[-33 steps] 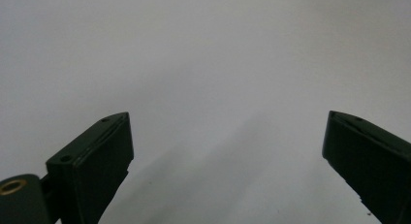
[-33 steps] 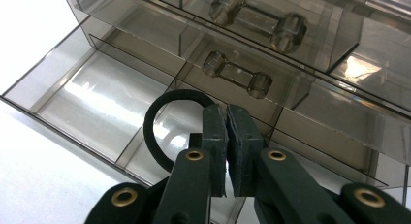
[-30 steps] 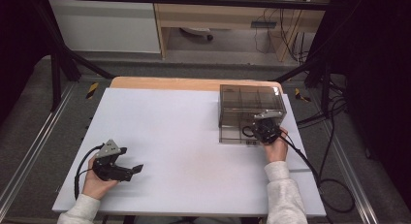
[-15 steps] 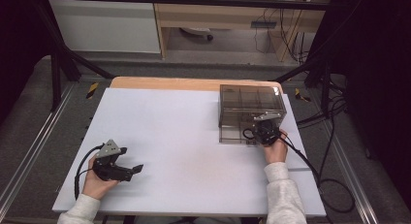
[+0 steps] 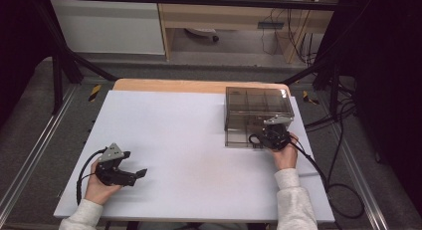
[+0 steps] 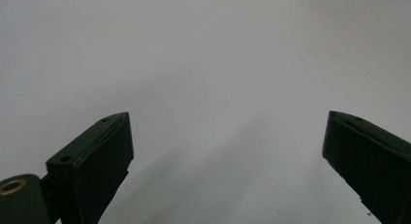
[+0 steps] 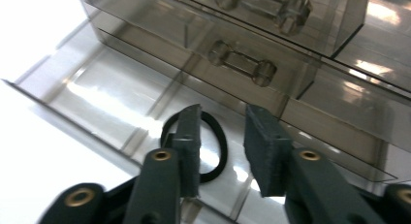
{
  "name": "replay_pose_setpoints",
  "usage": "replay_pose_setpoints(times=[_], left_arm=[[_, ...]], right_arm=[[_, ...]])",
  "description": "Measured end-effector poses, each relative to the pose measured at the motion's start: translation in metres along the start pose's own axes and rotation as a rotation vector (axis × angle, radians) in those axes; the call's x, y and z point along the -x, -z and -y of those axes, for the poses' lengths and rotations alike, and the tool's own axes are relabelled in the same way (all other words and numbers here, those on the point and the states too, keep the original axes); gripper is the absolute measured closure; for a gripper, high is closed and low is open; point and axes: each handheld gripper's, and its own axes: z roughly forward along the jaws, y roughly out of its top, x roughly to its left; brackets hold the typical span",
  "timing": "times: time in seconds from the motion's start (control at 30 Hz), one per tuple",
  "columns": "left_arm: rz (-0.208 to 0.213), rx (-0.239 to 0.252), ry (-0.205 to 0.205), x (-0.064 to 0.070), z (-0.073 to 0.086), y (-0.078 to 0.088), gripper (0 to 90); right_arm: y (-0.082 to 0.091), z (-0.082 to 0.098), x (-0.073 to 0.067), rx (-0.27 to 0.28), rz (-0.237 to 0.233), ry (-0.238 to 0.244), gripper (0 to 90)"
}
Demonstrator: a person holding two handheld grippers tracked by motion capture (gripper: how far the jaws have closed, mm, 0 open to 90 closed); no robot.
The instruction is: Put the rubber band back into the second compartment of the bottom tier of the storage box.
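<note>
In the high view we see a smoky clear plastic drawer box [image 5: 258,110] on the white surface [image 5: 189,140], the right claw [image 5: 263,139] at its pulled-out bottom drawer [image 5: 239,139]; the left claw [image 5: 140,173] rests apart, released. In the right claw view, a black elastic loop [image 7: 213,146] lies flat in that glossy drawer, and our jaws have just been opening, released, one jaw over the loop.

Your left hand [image 5: 99,187] rests low at the near left, holding the left gripper [image 5: 135,169] level, jaws spread wide and pointing right. Your right hand [image 5: 284,153] reaches to the far right; the right gripper [image 5: 259,139] (jaws just opening, partly apart) clamps nothing.
</note>
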Motion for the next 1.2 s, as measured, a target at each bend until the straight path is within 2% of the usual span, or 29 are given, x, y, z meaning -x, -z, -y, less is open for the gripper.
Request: replay_pose_setpoints(times=[0.43,0.77,0.97,1.2], left_arm=[[0.000,-0.001,0.002,0.000,0.000,0.000,4.2],[-0.001,-0.001,0.002,0.000,0.000,0.000,4.2],[-0.001,0.000,0.003,0.000,0.000,0.000,4.2],[-0.001,0.001,0.003,-0.001,0.000,0.000,4.2]], right_arm=[[0.020,0.005,-0.003,0.075,-0.099,-0.045,31.8],[0.030,0.009,-0.006,0.111,-0.133,-0.046,7.7],[0.035,0.013,-0.006,0.127,-0.162,-0.060,2.3],[0.043,0.018,-0.007,0.144,-0.176,-0.053,0.7]])
